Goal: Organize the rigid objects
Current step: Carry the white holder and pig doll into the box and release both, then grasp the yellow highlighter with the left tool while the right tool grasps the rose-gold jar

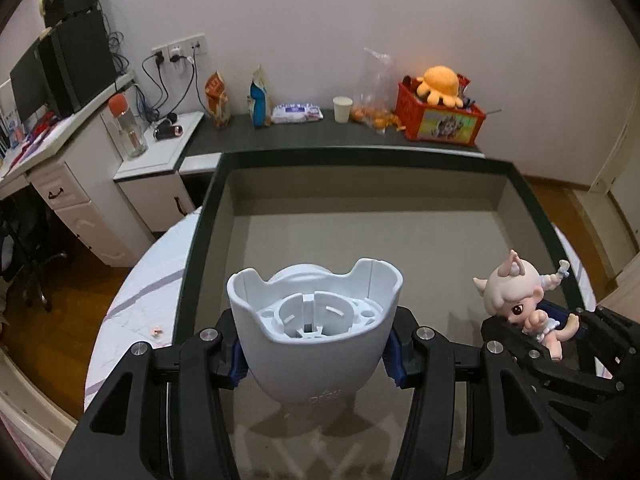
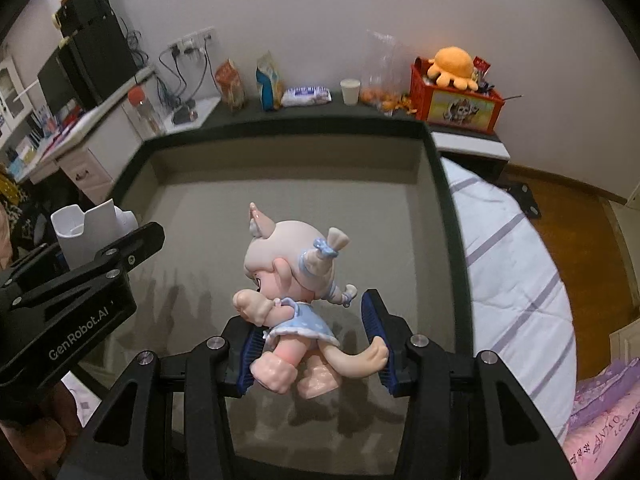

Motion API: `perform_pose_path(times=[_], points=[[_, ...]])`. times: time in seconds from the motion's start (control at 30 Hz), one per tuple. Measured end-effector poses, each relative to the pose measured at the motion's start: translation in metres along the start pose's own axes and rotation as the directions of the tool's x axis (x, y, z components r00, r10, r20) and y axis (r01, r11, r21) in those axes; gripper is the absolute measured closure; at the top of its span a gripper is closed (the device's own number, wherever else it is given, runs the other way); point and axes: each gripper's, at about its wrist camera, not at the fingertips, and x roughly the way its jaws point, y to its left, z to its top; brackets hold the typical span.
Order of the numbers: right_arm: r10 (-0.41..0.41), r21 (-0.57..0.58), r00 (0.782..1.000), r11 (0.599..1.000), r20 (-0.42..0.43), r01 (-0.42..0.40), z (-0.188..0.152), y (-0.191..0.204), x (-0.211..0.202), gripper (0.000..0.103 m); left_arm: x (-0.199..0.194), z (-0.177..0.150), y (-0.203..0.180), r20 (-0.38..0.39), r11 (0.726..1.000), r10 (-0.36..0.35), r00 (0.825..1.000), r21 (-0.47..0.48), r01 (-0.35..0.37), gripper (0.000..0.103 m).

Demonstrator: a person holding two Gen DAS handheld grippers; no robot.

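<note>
My left gripper (image 1: 314, 346) is shut on a white plastic cup-shaped holder (image 1: 316, 320), its blue pads pressing both sides and the open top facing the camera. It hangs over a large box with a dark rim (image 1: 360, 158) and a bare grey floor. To its right, my right gripper (image 1: 532, 340) carries a doll. In the right wrist view, the right gripper (image 2: 316, 344) is shut on the doll figurine (image 2: 280, 256), which has pale hair, cat ears, a blue dress and a tail. The pads clamp its legs and tail. The white holder (image 2: 86, 222) shows at the left, above the same box (image 2: 444, 208).
The box lies on a bed with a white striped sheet (image 2: 516, 264). Behind it a dark shelf (image 1: 304, 132) carries a red basket (image 1: 440, 120) with an orange plush, a paper cup (image 1: 343, 109), snack bags and a bag of oranges. A white desk (image 1: 60, 184) stands left.
</note>
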Motion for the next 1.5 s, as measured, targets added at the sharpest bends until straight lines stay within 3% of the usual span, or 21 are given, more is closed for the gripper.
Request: perform_pose_path(times=[0.1, 0.23, 0.27, 0.33, 0.47, 0.53, 0.63, 0.83, 1.0, 1.23, 1.5], points=[[0.014, -0.006, 1.000, 1.000, -0.015, -0.014, 0.000, -0.001, 0.000, 0.051, 0.003, -0.001, -0.001, -0.014, 0.999, 0.031, 0.999, 0.009, -0.031, 0.047], [0.018, -0.011, 1.000, 1.000, 0.017, -0.018, 0.002, 0.000, -0.009, 0.030, -0.005, 0.000, 0.002, 0.008, 0.997, 0.076, 0.997, 0.009, -0.076, 0.013], [0.024, -0.012, 0.999, 1.000, 0.032, -0.023, 0.002, 0.000, -0.015, 0.024, -0.009, 0.001, 0.003, 0.020, 0.996, 0.084, 0.996, 0.012, -0.084, 0.010], [0.017, -0.006, 0.998, 1.000, 0.068, -0.017, 0.003, -0.001, -0.026, 0.024, -0.020, 0.002, 0.004, 0.045, 0.994, 0.103, 0.994, 0.023, -0.104, 0.005], [0.024, 0.017, 0.991, 1.000, 0.130, -0.026, 0.002, -0.007, -0.056, 0.024, -0.047, -0.001, 0.002, 0.092, 0.986, 0.158, 0.983, 0.043, -0.162, 0.002], [0.025, 0.020, 0.988, 0.999, 0.155, -0.029, -0.004, -0.007, -0.073, 0.024, -0.061, -0.004, 0.004, 0.120, 0.990, 0.133, 0.984, 0.033, -0.138, 0.000], [0.028, 0.008, 0.981, 1.000, 0.191, -0.030, -0.016, -0.006, -0.098, 0.024, -0.087, -0.014, 0.011, 0.143, 0.999, 0.040, 0.989, -0.010, -0.039, 0.000], [0.025, 0.018, 0.974, 0.999, 0.225, -0.030, -0.055, -0.008, -0.140, 0.024, -0.120, -0.052, 0.021, 0.126, 0.999, 0.036, 0.991, -0.046, -0.030, 0.000], [0.023, 0.035, 0.978, 0.999, 0.207, -0.031, -0.099, -0.012, -0.156, 0.024, -0.146, -0.105, 0.033, 0.112, 0.996, 0.062, 0.992, -0.070, -0.054, 0.000], [0.042, 0.056, 0.990, 0.997, 0.137, -0.050, -0.143, -0.015, -0.149, 0.024, -0.151, -0.167, 0.043, 0.042, 0.991, 0.065, 0.997, -0.121, -0.060, 0.000], [0.054, 0.023, 0.991, 0.998, 0.122, -0.057, -0.164, -0.002, -0.152, 0.024, -0.146, -0.193, 0.027, -0.007, 0.992, 0.069, 0.998, -0.101, -0.070, 0.000]])
